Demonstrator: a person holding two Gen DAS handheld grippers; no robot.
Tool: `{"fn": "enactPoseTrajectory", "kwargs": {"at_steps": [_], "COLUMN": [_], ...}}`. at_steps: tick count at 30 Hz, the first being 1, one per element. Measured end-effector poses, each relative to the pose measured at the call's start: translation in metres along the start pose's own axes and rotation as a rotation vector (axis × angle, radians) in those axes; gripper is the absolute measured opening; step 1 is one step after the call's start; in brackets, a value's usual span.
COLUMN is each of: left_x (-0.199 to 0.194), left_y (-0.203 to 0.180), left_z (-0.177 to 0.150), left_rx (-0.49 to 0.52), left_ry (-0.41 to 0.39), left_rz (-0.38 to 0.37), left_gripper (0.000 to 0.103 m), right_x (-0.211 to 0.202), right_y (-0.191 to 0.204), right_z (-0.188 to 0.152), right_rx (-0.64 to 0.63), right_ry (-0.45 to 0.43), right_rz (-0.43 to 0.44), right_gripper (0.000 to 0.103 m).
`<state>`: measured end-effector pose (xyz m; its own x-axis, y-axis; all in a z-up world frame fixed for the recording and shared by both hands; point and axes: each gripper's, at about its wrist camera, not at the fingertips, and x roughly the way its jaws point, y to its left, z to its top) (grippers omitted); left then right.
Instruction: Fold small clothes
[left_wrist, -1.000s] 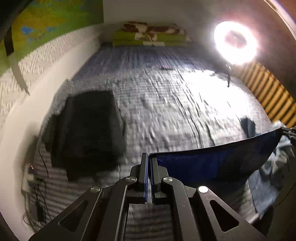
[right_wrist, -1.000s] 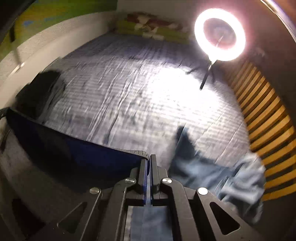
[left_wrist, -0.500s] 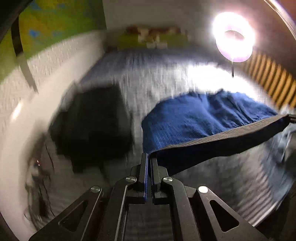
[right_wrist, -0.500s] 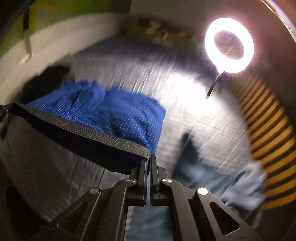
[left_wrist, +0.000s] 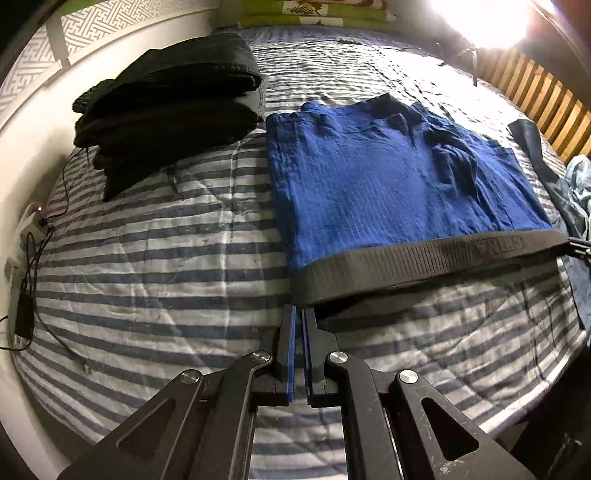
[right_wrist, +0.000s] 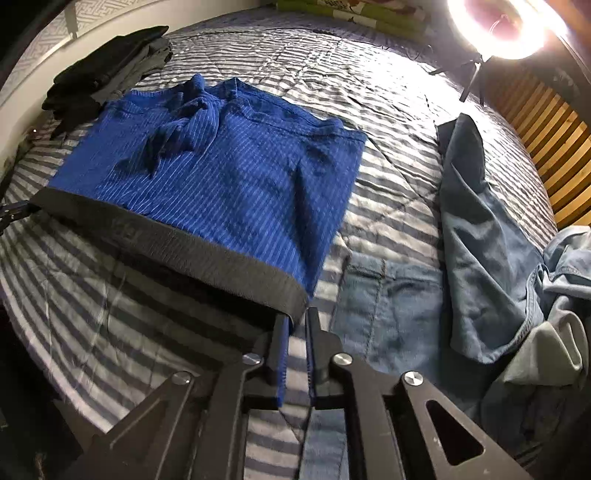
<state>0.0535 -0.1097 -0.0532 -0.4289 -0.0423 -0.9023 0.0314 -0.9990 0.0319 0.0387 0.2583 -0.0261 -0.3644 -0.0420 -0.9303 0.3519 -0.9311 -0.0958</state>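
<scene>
Left gripper (left_wrist: 298, 314): jaws nearly closed, pinching the left end of the dark waistband (left_wrist: 424, 264). Right gripper (right_wrist: 297, 317): jaws slightly parted at the waistband's right corner; whether it grips there cannot be told.

Blue shorts (left_wrist: 388, 170): spread flat on the striped bedspread (left_wrist: 147, 266), waistband nearest and stretched crosswise between both grippers, legs pointing away.

Black folded stack (left_wrist: 166, 107): beyond, left.

Denim pile (right_wrist: 498, 258): right, unfolded.
</scene>
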Motion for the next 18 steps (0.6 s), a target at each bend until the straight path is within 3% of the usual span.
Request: {"fn": "enactPoseTrajectory", "kwargs": {"at_steps": [7, 10, 12, 18], "left_x": [-0.004, -0.001, -0.003, -0.016], "left_y": [0.014, 0.018, 0.019, 0.024], "left_z": [-0.005, -0.005, -0.004, 0.015], "left_rx": [-0.022, -0.061, -0.078, -0.111], "left_ry": [0.005, 0.017, 0.003, -0.037], "left_rz": [-0.044, -0.100, -0.119, -0.145], "left_gripper": [0.008, 0.022, 0.037, 0.041], "right_x": [-0.002, 0.005, 0.008, 0.012], "right_y": [-0.035, -0.051, -0.058, -0.064], "right_z": [-0.026, -0.032, -0.033, -0.024], "right_rx": [0.106, 0.214, 0.272, 0.351], "right_ry": [-0.031, -0.037, -0.045, -0.073], "right_rz": [0.053, 0.152, 0.205, 0.356], "right_gripper": [0.016, 0.018, 0.021, 0.023]}}
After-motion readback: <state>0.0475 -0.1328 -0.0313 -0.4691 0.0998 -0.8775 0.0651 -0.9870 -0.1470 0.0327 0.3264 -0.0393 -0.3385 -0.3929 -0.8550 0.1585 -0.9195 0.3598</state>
